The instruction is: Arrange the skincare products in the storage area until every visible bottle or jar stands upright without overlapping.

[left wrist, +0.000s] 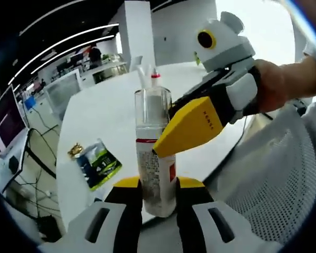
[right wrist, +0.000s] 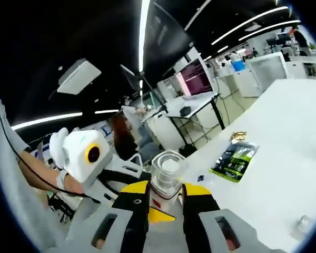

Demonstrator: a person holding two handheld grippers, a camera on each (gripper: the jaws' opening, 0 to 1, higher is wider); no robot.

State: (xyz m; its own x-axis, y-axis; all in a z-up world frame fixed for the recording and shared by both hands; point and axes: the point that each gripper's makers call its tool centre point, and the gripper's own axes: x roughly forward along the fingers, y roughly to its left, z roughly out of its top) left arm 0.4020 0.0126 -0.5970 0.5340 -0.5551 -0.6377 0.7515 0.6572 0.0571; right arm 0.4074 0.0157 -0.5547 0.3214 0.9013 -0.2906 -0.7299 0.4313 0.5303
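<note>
The left hand-held gripper (left wrist: 158,192) is clenched on the lower body of a clear bottle (left wrist: 155,153), holding it upright above the edge of the white desk (left wrist: 100,110). The right hand-held gripper (left wrist: 168,141), held by a person's hand (left wrist: 276,84), comes in from the right; its yellow jaw tip lies against the bottle's label, and in its own view its jaws (right wrist: 157,203) flank the bottle's clear cap (right wrist: 166,171). A green sachet (left wrist: 97,163) lies flat on the desk nearby.
</note>
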